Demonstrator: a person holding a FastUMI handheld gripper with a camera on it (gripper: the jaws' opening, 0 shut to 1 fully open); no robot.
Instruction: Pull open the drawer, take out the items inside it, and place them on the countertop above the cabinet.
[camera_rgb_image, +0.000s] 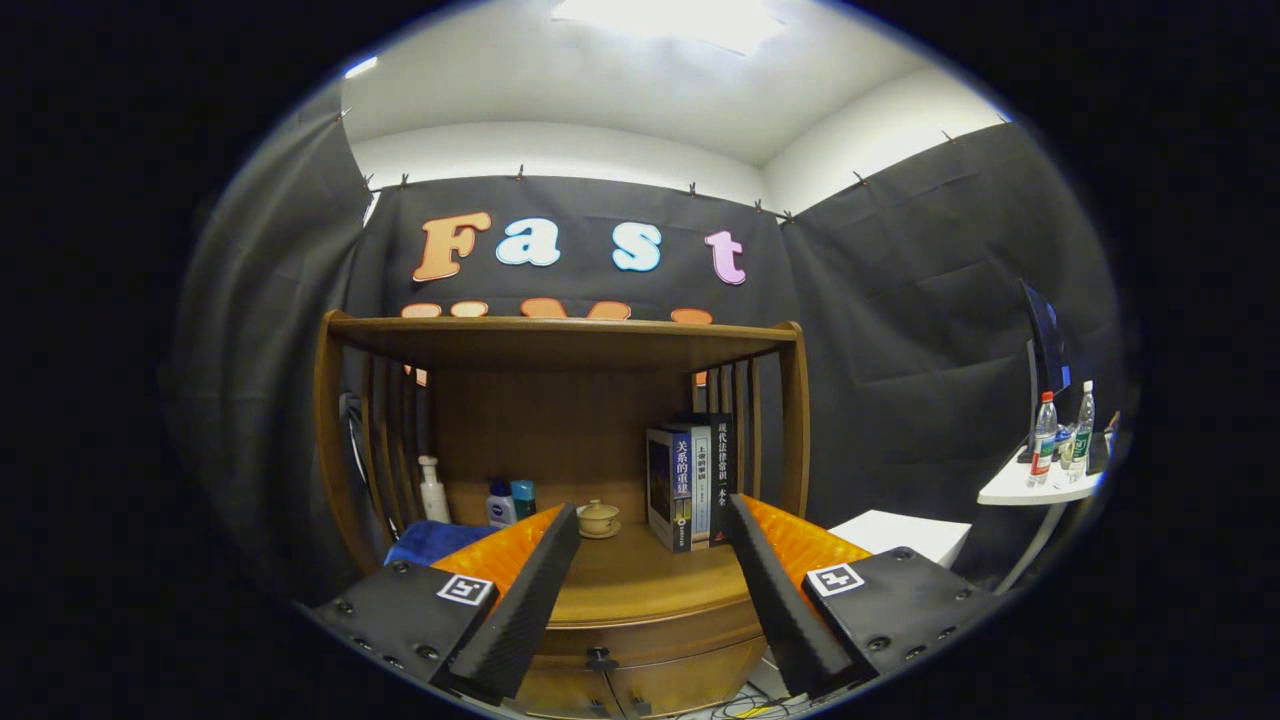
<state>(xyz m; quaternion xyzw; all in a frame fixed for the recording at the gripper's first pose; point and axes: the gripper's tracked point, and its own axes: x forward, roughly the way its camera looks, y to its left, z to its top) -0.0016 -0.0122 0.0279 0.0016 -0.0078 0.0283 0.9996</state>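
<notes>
The tongs (650, 560) stand spread wide, pinching nothing, raised in front of the wooden cabinet (560, 345) and angled slightly down over its tabletop (640, 585); low between the fingers and below their tips sits the drawer (640, 680), shut by the look of it, with a small dark knob (598, 659) on its front; whatever lies inside is hidden, so the task appears not yet begun.

Beyond the fingertips, on the tabletop under the upper shelf (560, 328), stand a small lidded cup on a saucer (598, 518), a row of upright books (690, 485) just to its right, and to its left two small bottles (510, 502), a white pump bottle (432, 490) and a folded blue cloth (435, 542); further off to the right a white side table (1035, 488) carries drink bottles (1060, 430) beside a monitor (1045, 345).

The risks, as I judge them: the knob is small and sits well below the present line of the tongs, so closing off-centre could let it slip out; a skewed pull might jam the drawer; and the tabletop is already crowded at the back, so setting items down carelessly could knock the cup or topple the books.
</notes>
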